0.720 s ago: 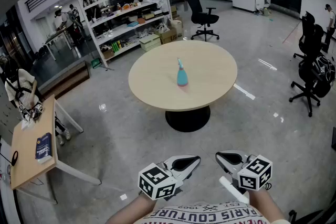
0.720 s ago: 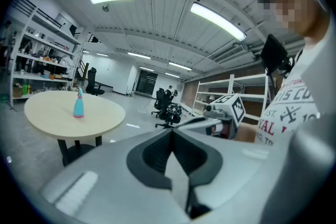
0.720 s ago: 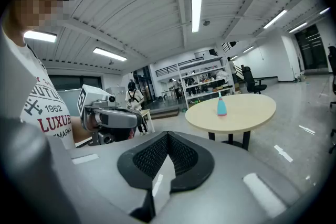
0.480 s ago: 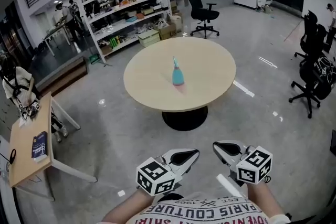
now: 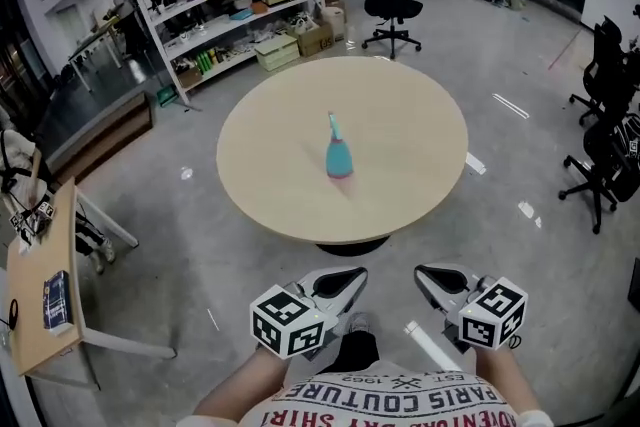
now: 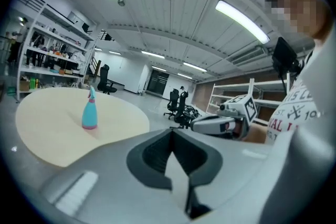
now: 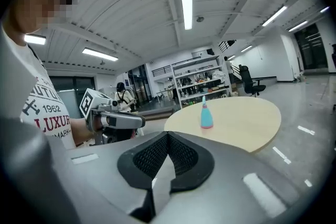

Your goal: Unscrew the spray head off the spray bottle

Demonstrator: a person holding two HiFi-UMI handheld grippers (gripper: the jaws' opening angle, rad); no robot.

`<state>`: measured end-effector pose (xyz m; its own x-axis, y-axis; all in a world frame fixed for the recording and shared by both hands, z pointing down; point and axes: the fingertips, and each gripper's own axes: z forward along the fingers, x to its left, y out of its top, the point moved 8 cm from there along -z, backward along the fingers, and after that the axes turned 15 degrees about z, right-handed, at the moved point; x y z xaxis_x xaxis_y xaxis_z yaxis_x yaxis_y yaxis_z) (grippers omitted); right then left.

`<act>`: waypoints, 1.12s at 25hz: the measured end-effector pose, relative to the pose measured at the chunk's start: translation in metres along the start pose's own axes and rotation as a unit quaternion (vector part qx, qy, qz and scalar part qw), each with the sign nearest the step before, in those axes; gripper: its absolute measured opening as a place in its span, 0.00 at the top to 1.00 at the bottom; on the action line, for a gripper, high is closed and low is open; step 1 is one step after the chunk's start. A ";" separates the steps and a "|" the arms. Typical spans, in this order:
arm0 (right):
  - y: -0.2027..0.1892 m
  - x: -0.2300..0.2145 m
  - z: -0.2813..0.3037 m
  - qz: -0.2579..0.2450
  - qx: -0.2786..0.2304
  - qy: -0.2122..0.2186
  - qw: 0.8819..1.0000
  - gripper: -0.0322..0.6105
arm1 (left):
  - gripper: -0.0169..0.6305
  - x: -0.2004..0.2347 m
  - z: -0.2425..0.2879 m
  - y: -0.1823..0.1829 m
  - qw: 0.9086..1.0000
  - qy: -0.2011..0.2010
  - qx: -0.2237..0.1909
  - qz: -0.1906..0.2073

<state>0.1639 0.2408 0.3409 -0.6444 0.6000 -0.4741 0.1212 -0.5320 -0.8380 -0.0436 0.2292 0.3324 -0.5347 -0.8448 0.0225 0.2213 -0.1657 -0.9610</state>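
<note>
A teal spray bottle (image 5: pixel 339 155) with a pink base and a teal spray head stands upright near the middle of a round beige table (image 5: pixel 420 185). It also shows in the left gripper view as the spray bottle (image 6: pixel 90 112) and in the right gripper view as the spray bottle (image 7: pixel 206 114). My left gripper (image 5: pixel 350 282) and right gripper (image 5: pixel 427 278) are held low in front of my body, well short of the table's near edge. Both are shut with nothing between their jaws.
Black office chairs (image 5: pixel 391 0) stand behind the table and more chairs (image 5: pixel 605 150) at the right. White shelving (image 5: pixel 215 5) with boxes fills the back left. A small wooden desk (image 5: pixel 45 285) stands at the left. Grey floor lies between me and the table.
The table and bottle have come nearer and lower in the head view as I walked toward them. Both grippers stay shut and held in front of me.
</note>
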 end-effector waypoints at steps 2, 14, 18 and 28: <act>0.017 -0.032 0.033 0.010 0.005 -0.010 1.000 0.95 | 0.97 0.050 0.025 0.001 1.000 0.002 0.002 -0.002; 0.105 -0.125 0.190 0.026 0.024 -0.009 0.999 0.95 | 0.97 0.246 0.082 -0.023 0.996 0.043 0.059 -0.045; 0.113 -0.157 0.212 0.039 0.040 0.001 0.998 0.95 | 0.97 0.272 0.105 -0.025 0.995 0.050 0.075 -0.039; 0.141 -0.216 0.276 0.055 0.067 0.032 0.996 0.95 | 0.76 0.330 0.149 -0.044 0.992 0.029 0.122 -0.005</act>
<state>0.1120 -0.1287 0.3994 -0.5826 0.5682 -0.5811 0.0846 -0.6687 -0.7387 -0.1080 -0.1179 0.4229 -0.5821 -0.8131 0.0093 0.4023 -0.2979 -0.8657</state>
